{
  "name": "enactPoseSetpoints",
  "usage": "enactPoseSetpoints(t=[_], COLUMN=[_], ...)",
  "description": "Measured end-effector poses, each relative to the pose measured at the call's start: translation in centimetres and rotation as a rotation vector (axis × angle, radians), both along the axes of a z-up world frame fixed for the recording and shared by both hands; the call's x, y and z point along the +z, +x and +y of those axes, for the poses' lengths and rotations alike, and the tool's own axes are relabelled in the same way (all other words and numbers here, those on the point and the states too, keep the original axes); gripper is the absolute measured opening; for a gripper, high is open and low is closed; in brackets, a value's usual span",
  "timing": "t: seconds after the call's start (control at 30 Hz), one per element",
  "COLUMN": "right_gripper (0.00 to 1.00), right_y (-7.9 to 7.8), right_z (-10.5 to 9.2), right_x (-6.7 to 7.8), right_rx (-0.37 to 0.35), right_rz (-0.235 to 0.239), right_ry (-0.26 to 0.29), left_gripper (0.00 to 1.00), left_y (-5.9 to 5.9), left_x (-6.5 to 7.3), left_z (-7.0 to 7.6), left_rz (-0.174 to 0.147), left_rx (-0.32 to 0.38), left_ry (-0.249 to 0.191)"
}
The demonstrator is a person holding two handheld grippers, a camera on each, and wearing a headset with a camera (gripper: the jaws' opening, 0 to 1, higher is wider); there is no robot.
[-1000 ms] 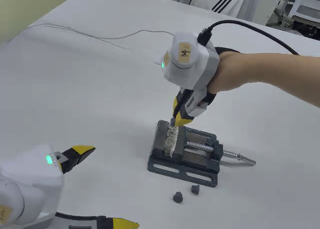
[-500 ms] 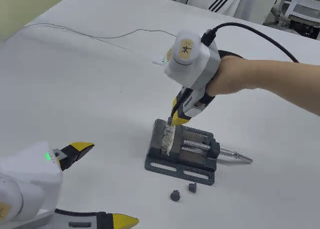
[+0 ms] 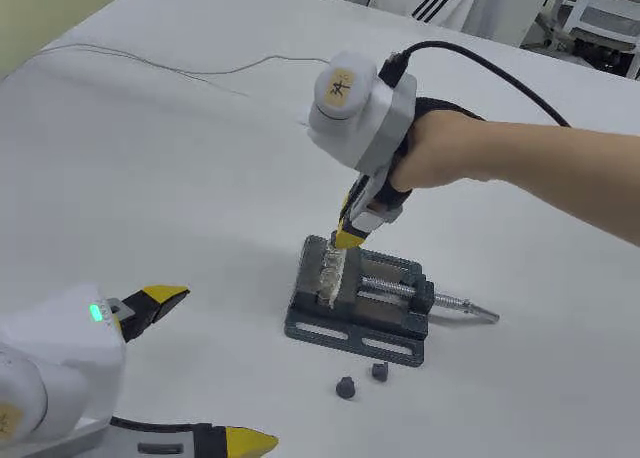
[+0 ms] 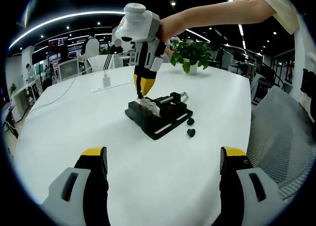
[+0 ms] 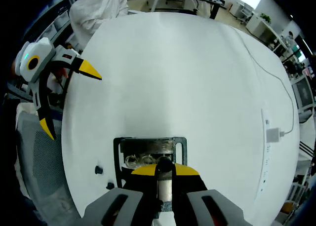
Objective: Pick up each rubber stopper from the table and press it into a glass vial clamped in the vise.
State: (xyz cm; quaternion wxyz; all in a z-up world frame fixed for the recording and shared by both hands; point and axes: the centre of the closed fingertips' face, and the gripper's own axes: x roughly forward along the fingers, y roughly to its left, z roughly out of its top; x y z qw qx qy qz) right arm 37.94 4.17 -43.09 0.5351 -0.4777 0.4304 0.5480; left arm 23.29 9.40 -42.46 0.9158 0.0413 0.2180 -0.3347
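A dark vise (image 3: 345,331) on the white table clamps a row of clear glass vials (image 3: 332,271). My right gripper (image 3: 345,240) points down at the far end of that row, shut on a dark rubber stopper (image 5: 164,165) just above the vials (image 5: 140,160). Two more stoppers (image 3: 345,387) (image 3: 379,372) lie on the table in front of the vise. My left gripper (image 3: 205,370) hangs open and empty at the near left, well away from the vise (image 4: 158,112). From there, the right gripper (image 4: 142,93) stands over the vials.
A thin white cable (image 3: 180,70) runs across the far table to a charger block (image 5: 272,135). The vise's screw handle (image 3: 465,305) sticks out to the right. A potted plant (image 4: 190,53) stands at the table's far side. Chairs and people surround the table.
The right gripper has tipped more upright while its tips stay over the far vials. The left gripper has held still. The head camera has shifted a little.
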Motion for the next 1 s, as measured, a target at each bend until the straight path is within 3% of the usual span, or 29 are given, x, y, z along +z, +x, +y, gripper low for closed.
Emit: enactPoseSetpoints(t=[0.53,0.7,0.87,1.0], right_gripper=[0.08,0.19,0.13,0.03], right_y=[-0.5,-0.7,-0.2,0.1], right_z=[0.0,0.3,-0.2,-0.3], right_x=[0.2,0.5,1.6,1.7], right_rx=[0.083,0.073,0.104,0.078], right_rz=[-0.01,0.005,-0.003,0.041], right_ry=[-0.001,0.025,0.032,0.055], left_gripper=[0.94,0.94,0.93,0.93], left_y=[-0.4,-0.4,-0.2,0.0], left_x=[-0.1,-0.1,-0.1,0.0], left_z=[0.4,0.6,0.8,0.9], left_rz=[0.003,0.004,0.005,0.002], left_rx=[0.007,0.012,0.013,0.019], left_ry=[0.003,0.0,0.004,0.0])
